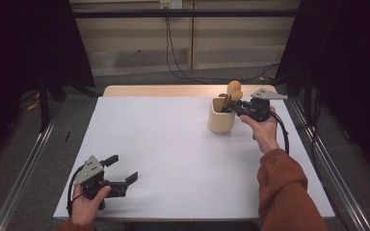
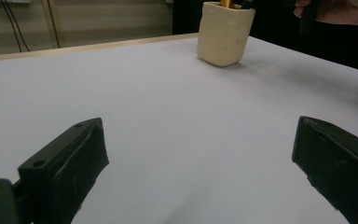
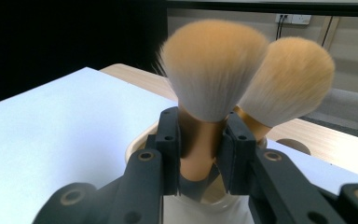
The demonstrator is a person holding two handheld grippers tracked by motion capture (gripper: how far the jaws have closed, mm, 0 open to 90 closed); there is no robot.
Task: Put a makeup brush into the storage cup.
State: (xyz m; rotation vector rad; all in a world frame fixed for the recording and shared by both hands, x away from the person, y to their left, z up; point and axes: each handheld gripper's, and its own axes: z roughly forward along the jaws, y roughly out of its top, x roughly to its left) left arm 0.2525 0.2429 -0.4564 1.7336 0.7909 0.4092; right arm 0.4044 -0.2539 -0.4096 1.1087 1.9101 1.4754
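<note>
From above: one cup point(image 1: 221, 117) and two brushes point(image 1: 233, 91) on the counter point(image 1: 173, 144). My left fingers point(image 2: 79, 172) gape wide, holding nothing. My right fingers point(image 3: 235, 149) pinch one brush point(image 3: 212, 70) by its neck, over the cup point(image 3: 142, 140); the second brush point(image 3: 291, 79) stands just beside.

Wide-apart tongs point(image 2: 200, 158) hover over the white table point(image 2: 168, 116), cream cup point(image 2: 223, 33) far ahead.

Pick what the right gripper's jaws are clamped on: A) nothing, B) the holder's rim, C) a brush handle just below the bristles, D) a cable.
C: in the right gripper view, the right gripper pinches the brush by its handle, above the holder.
</note>
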